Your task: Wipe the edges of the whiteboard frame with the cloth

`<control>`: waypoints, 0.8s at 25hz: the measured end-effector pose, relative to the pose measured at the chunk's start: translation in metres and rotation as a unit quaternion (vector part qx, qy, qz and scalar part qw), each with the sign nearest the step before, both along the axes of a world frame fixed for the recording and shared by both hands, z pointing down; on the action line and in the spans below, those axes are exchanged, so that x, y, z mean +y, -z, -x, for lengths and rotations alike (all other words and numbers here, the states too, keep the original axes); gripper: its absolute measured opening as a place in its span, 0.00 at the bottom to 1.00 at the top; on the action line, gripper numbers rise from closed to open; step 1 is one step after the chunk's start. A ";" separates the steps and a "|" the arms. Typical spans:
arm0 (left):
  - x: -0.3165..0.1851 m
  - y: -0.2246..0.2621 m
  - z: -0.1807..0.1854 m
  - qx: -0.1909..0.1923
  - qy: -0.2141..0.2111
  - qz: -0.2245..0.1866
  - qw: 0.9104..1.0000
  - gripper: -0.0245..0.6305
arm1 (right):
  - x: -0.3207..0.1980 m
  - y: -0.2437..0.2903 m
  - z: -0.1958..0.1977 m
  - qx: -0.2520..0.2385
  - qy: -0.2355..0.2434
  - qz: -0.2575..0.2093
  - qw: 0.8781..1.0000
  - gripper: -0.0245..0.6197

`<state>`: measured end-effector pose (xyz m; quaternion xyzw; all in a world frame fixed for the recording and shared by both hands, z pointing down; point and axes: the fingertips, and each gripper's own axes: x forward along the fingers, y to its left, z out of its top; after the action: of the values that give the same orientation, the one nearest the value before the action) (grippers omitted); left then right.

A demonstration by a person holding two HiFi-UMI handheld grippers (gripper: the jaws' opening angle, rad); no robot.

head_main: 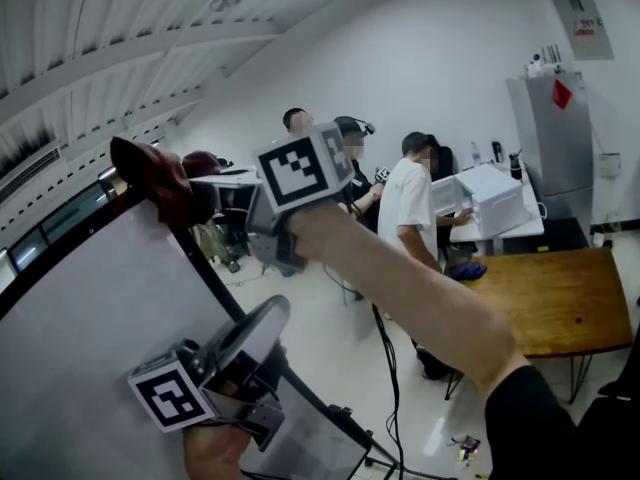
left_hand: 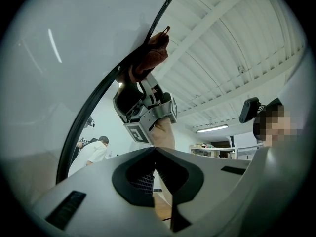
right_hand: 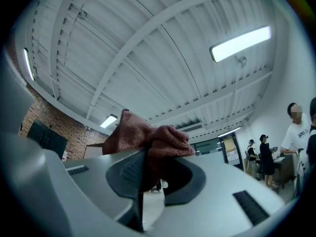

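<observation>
At the whiteboard frame, right gripper (arm outstretched) clamps cloth.

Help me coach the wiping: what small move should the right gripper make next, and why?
Probably slide the right gripper along the whiteboard frame, with its jaws shut. The reddish-brown cloth is clamped in it and sits at the frame's upper corner, so dragging it away from there would likely wipe the edge.
</observation>
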<state>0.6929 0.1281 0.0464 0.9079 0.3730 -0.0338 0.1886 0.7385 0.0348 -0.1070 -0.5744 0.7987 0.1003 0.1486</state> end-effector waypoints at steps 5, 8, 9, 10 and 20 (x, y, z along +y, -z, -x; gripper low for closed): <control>0.009 -0.017 -0.003 -0.010 -0.012 0.008 1.000 0.02 | -0.002 -0.030 0.000 -0.002 0.009 0.015 1.000 0.16; 0.011 -0.027 -0.006 -0.023 -0.017 0.017 0.999 0.02 | -0.004 -0.045 -0.002 0.010 0.001 0.023 1.000 0.16; 0.011 -0.027 -0.007 -0.029 -0.020 0.024 0.999 0.02 | -0.005 -0.046 -0.003 0.013 -0.001 0.026 1.000 0.16; 0.012 -0.027 -0.007 -0.033 -0.022 0.027 0.999 0.02 | -0.005 -0.047 -0.003 0.014 -0.001 0.028 1.000 0.16; 0.010 -0.020 -0.005 -0.049 -0.022 0.025 0.998 0.02 | -0.010 -0.049 -0.002 0.018 -0.001 0.048 0.999 0.16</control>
<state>0.6976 0.1380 0.0666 0.8950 0.3820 0.0056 0.2302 0.7403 0.0248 -0.0579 -0.5794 0.8048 0.0728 0.1063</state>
